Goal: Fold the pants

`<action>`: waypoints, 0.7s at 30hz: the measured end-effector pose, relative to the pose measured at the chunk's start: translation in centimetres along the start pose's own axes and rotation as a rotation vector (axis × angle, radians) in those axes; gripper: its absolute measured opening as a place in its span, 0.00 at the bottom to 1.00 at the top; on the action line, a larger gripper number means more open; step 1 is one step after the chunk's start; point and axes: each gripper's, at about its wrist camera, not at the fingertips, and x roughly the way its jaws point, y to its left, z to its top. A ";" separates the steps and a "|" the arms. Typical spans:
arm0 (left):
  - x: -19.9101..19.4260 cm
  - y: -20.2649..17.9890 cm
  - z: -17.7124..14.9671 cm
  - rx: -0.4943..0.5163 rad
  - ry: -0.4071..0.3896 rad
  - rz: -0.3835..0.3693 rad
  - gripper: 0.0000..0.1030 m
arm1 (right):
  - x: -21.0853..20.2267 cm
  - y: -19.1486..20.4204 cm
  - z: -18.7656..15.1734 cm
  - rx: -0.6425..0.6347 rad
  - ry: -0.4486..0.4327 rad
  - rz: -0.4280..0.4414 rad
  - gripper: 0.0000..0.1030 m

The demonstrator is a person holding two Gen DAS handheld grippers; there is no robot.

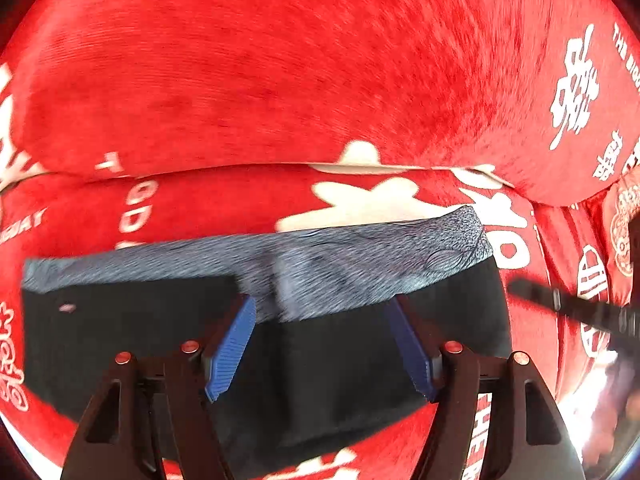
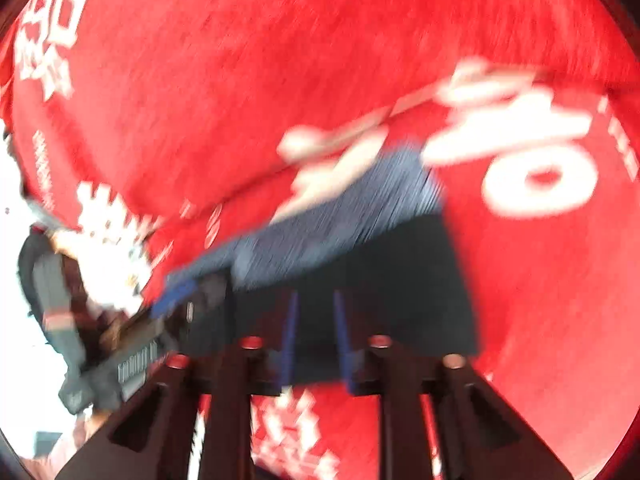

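Note:
The pants (image 1: 320,344) are black with a grey waistband (image 1: 344,264) and lie folded on a red cloth. My left gripper (image 1: 322,308) hovers over them near the waistband with its blue pads (image 1: 232,348) wide apart and nothing between them. In the blurred right wrist view the pants (image 2: 384,276) lie slanted. My right gripper (image 2: 314,300) is over their near edge, its blue pads (image 2: 289,332) a narrow gap apart; whether cloth is pinched there is unclear.
A red cloth with white characters (image 1: 280,80) covers the surface and rises in a fold behind the pants. The left gripper's body (image 2: 132,352) shows at the left of the right wrist view. A dark strap (image 1: 576,308) lies at right.

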 end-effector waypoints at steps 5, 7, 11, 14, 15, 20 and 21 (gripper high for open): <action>5.5 1.2 -1.5 -0.006 0.100 0.129 0.69 | 6.4 -3.7 2.0 0.011 0.114 -0.027 0.13; 5.1 3.0 -2.8 -0.045 0.103 0.073 0.69 | 6.6 -4.1 1.1 0.058 0.074 0.025 0.12; 1.9 5.9 -5.1 -0.061 0.096 0.057 0.69 | 7.8 -0.1 -0.5 0.024 0.134 0.096 0.12; -0.4 8.0 -6.3 -0.072 0.093 0.125 0.69 | 10.5 4.8 -1.7 -0.095 0.161 0.082 0.12; -0.8 8.6 -6.6 -0.078 0.095 0.142 0.69 | 11.3 5.8 -1.7 -0.105 0.160 0.083 0.12; -2.0 12.4 -9.1 -0.121 0.138 0.218 0.69 | 12.7 9.8 -6.2 -0.175 0.136 -0.055 0.12; -2.3 12.8 -9.7 -0.130 0.146 0.222 0.69 | 12.3 10.3 -7.0 -0.191 0.146 -0.052 0.13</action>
